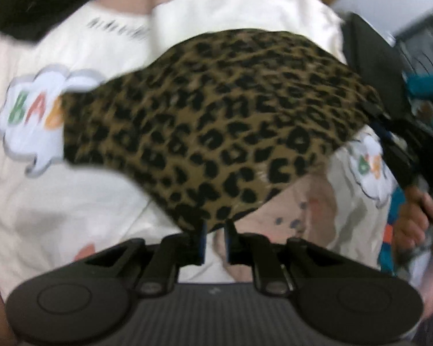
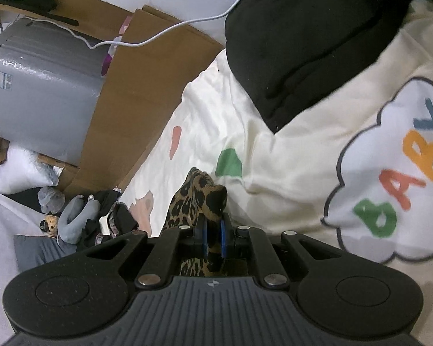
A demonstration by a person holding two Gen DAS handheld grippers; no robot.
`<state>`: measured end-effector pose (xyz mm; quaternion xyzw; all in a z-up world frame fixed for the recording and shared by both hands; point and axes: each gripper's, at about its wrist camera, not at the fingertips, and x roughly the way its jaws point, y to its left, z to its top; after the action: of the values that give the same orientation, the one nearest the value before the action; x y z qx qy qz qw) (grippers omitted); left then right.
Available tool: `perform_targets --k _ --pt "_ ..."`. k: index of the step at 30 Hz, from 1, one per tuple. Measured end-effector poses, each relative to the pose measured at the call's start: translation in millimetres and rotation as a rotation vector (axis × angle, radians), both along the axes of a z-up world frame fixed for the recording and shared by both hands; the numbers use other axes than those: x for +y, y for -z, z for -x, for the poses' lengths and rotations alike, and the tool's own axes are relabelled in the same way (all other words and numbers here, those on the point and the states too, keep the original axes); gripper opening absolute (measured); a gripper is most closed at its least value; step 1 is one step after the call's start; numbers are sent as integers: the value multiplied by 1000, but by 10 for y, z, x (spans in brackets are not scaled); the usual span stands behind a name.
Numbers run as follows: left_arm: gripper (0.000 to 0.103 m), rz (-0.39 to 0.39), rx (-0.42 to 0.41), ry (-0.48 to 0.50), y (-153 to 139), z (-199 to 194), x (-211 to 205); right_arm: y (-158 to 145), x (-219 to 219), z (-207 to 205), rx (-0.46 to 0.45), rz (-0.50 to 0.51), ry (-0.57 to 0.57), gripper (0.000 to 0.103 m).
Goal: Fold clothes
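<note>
A leopard-print garment (image 1: 210, 127) hangs spread out over a cream bedsheet (image 1: 72, 201) printed with "BABY" clouds. In the left wrist view my left gripper (image 1: 215, 242) sits at the garment's lower edge. Its blue pads stand a little apart with sheet showing between them, and the cloth only brushes the left fingertip. In the right wrist view my right gripper (image 2: 213, 230) is shut on a bunched corner of the leopard-print garment (image 2: 199, 199), which pokes out past the pads. The right gripper's body and a hand (image 1: 418, 219) show at the right edge of the left wrist view.
A folded black garment (image 2: 303, 34) lies on the cream bedsheet (image 2: 288, 150) beyond the right gripper. Past the bed's left edge are flattened cardboard (image 2: 130, 101), a grey box (image 2: 37, 86), a white cable (image 2: 158, 34) and a pile of soft toys and clothes (image 2: 78, 213).
</note>
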<state>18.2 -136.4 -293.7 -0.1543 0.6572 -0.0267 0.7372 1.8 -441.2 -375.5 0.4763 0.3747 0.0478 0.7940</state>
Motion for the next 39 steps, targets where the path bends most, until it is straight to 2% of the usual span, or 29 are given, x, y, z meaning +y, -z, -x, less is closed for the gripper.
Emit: perform_targets --k 4,5,8,11,12,13,15,19,22,26,27,28,35,39 --pt "23 36 -8 104 -204 -84 -106 29 -94 -63 37 2 15 7" --pt "28 32 -30 134 -258 -103 -96 43 -117 -62 42 -3 22 7" --pt "31 -11 -94 204 -357 -206 -9 113 -150 -43 36 -16 31 8" --pt "31 -29 -124 243 -368 -451 43 153 -131 23 21 -10 35 22" --pt "31 -47 -134 271 -376 -528 47 173 -128 56 14 -21 41 35" --pt "31 -66 -147 301 -386 -603 58 197 -125 92 7 -34 49 43" --pt "32 -98 -171 342 -413 -722 81 257 -114 143 11 -54 60 45" --pt "32 -139 -198 394 -485 -929 89 406 -35 223 47 -90 47 45" --pt "38 -150 -216 437 -506 -1054 79 492 79 277 67 -112 26 44" --pt "42 -175 -249 536 -570 -1208 32 598 241 329 84 -143 2 41" --pt "42 -180 -254 544 -530 -1255 13 623 276 338 89 -149 -2 35" --pt "43 -186 -259 551 -491 -1302 -6 645 309 349 92 -154 -3 34" --pt "48 -232 -280 577 -246 -1609 -9 733 487 383 102 -168 -27 35" --pt "48 -212 -257 578 -86 -1762 16 738 509 395 98 -178 -18 9"
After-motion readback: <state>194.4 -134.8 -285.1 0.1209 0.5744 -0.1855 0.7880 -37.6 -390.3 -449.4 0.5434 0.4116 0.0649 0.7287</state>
